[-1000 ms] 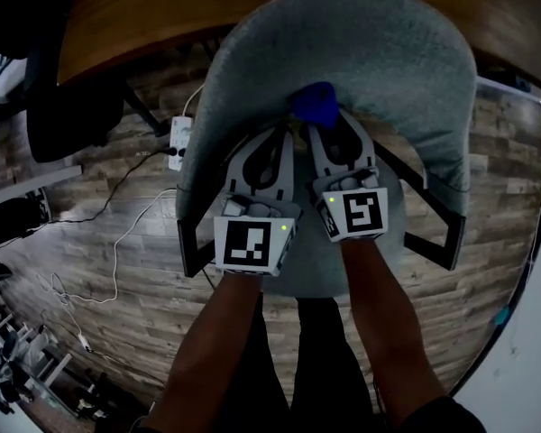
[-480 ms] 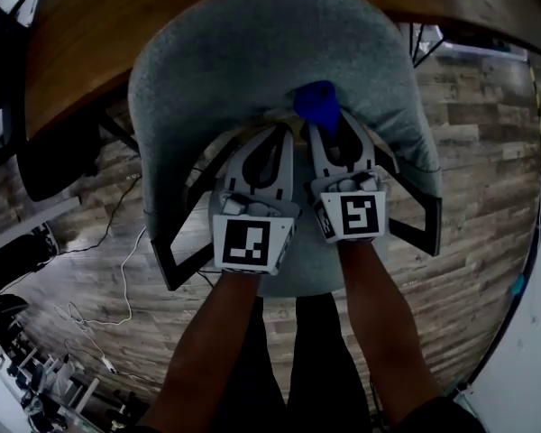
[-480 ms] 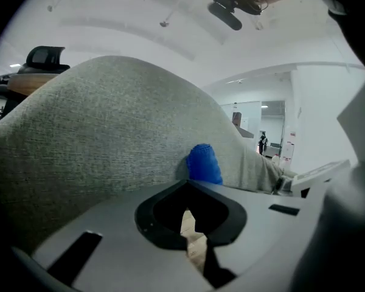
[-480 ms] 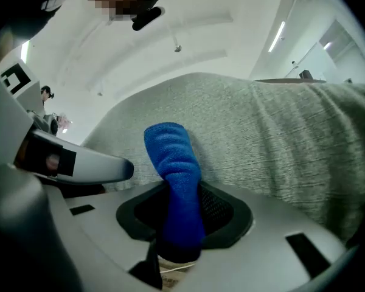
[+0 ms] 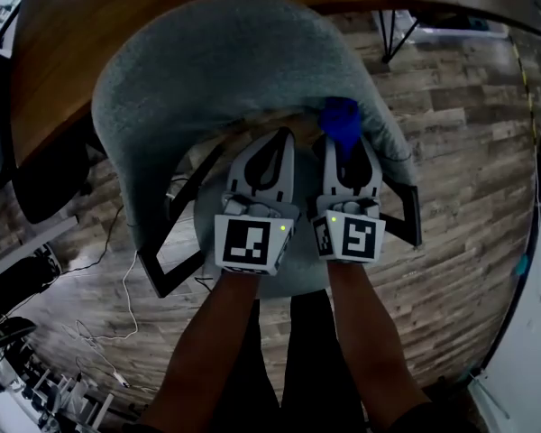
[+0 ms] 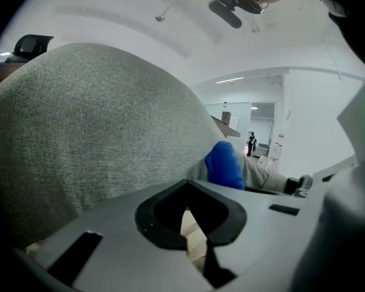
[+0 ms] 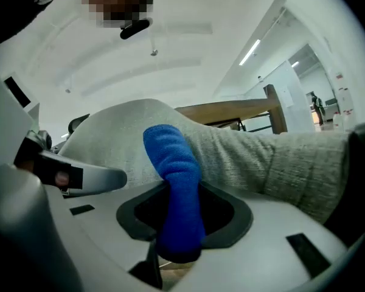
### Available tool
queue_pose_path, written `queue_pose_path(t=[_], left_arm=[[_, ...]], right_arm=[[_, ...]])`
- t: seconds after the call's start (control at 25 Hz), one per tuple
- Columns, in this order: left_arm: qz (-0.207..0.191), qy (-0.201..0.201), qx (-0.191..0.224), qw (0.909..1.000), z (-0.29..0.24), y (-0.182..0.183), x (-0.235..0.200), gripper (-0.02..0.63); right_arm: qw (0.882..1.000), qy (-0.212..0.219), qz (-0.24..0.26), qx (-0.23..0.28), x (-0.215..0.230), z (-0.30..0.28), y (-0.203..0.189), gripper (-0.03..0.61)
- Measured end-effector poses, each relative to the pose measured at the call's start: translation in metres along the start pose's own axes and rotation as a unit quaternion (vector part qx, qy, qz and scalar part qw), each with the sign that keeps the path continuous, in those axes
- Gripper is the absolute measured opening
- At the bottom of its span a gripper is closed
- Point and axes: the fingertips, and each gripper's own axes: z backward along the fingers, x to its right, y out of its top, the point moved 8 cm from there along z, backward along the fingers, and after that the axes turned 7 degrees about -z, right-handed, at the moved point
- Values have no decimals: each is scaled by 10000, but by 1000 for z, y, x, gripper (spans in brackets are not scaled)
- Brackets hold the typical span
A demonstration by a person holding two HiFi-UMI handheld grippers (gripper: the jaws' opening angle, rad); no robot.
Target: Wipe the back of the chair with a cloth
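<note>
Desk (image 5: 63, 43): wooden, beyond chair.
Chair (image 5: 216, 70): grey fabric, curved back.
Left tool (image 5: 275, 141): jaws together, nothing held, at the back.
Right tool (image 5: 346, 152): jaws clamped on cloth.
Cloth (image 5: 341, 123): blue, long axis along the jaws, free end pointing forward against the back's right side.

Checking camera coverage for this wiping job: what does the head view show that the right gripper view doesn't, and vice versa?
Head view only: the person's forearms and the plank floor. Right gripper view only: ceiling light strips, and a close look at the right claw, its jaws shut on the blue cloth. Both: the blue cloth at the grey chair back.
</note>
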Motion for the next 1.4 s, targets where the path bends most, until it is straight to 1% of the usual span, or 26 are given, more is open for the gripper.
queue_pose_path(t=[0.24, 0.36, 0.48, 0.64, 0.72, 0.8, 0.96, 1.08, 1.28, 1.4], left_arm=[[-57, -144, -11, 9999, 0, -1, 10, 3], [-78, -177, 16, 9998, 3, 0, 16, 3], [-80, -200, 36, 9998, 6, 4, 19, 3], [39, -137, 35, 9999, 26, 23, 24, 3], [132, -76, 24, 9999, 43, 35, 26, 3], [238, 7, -3, 9997, 64, 48, 26, 3], [177, 48, 69, 9998, 98, 82, 31, 3], [209, 138, 153, 9996, 125, 107, 35, 3], [52, 289, 286, 9992, 180, 146, 35, 3], [-154, 415, 370, 9983, 208, 166, 22, 3]], right_arm=[[9990, -417, -122, 103, 11, 24, 4, 123], [9983, -561, -93, 142, 15, 37, 8, 121], [9982, -576, 4, 180, 12, 48, 16, 121], [9990, -421, 118, 117, -5, 65, 37, 121], [9994, -286, 176, 64, -18, 73, 51, 122], [9997, -61, 250, 6, -35, 81, 67, 123], [9974, 501, 499, -128, -70, 92, 103, 123], [9939, 869, 655, -185, -95, 105, 132, 123], [9864, 1467, 733, -124, -140, 139, 177, 123], [9770, 1921, 911, -184, -163, 150, 196, 123]])
